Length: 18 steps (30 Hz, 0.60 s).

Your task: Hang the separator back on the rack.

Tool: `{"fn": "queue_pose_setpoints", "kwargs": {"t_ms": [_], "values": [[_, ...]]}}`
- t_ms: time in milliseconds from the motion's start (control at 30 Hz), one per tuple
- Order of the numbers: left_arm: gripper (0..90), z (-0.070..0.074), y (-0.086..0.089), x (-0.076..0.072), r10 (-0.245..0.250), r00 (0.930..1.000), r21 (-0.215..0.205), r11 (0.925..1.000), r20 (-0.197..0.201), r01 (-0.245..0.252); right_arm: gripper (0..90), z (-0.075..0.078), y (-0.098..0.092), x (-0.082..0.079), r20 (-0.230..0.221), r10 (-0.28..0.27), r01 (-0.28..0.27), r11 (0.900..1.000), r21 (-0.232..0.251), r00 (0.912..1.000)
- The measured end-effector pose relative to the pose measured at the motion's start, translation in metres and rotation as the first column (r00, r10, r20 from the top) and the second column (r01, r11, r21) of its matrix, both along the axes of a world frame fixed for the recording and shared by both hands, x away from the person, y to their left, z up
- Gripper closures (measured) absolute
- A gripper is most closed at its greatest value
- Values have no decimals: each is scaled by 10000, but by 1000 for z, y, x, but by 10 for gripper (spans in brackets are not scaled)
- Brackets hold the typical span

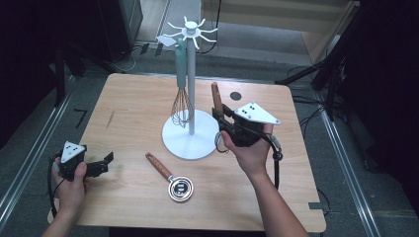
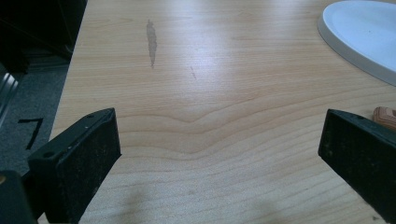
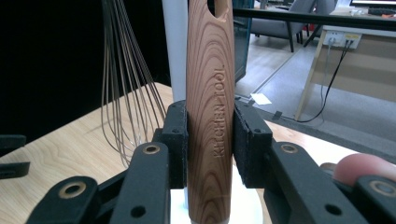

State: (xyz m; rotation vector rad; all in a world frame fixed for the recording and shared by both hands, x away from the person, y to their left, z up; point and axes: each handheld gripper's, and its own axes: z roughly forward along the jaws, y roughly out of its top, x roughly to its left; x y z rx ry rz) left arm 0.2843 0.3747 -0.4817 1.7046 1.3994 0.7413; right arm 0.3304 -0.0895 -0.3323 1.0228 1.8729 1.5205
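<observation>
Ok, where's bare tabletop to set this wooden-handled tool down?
Free: the far-left table beyond the left gripper, and the near-right corner. Crowded: around the stand base, whisk and the other tool.

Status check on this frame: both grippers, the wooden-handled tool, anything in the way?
Right gripper shut on wooden handle, upright beside stand pole. Left gripper open, empty, over table. Whisk hangs close by.
</observation>
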Motion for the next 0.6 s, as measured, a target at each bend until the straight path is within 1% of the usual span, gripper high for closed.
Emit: {"fn": "queue_pose_setpoints", "kwargs": {"t_ms": [200, 267, 433, 467, 600], "values": [[0, 0, 0, 0, -2, 10000, 1, 10000, -3, 2, 703, 8, 0, 3, 166, 34, -36, 9999, 107, 9999], [0, 0, 0, 0, -8, 10000, -5, 10000, -5, 8, 703, 10, 0, 4, 147, 1, -5, 9997, 254, 9999], [0, 0, 0, 0, -19, 10000, 6, 10000, -7, 19, 704, 18, -1, 6, 367, 15, -29, 9993, 379, 9993], [0, 0, 0, 0, -18, 10000, -4, 10000, -5, 18, 703, 19, -1, 6, 349, 27, -40, 9993, 377, 9994], [0, 0, 0, 0, -17, 10000, -3, 10000, 2, 17, 703, 26, -1, 8, 577, -7, -20, 9989, 464, 9983]]}}
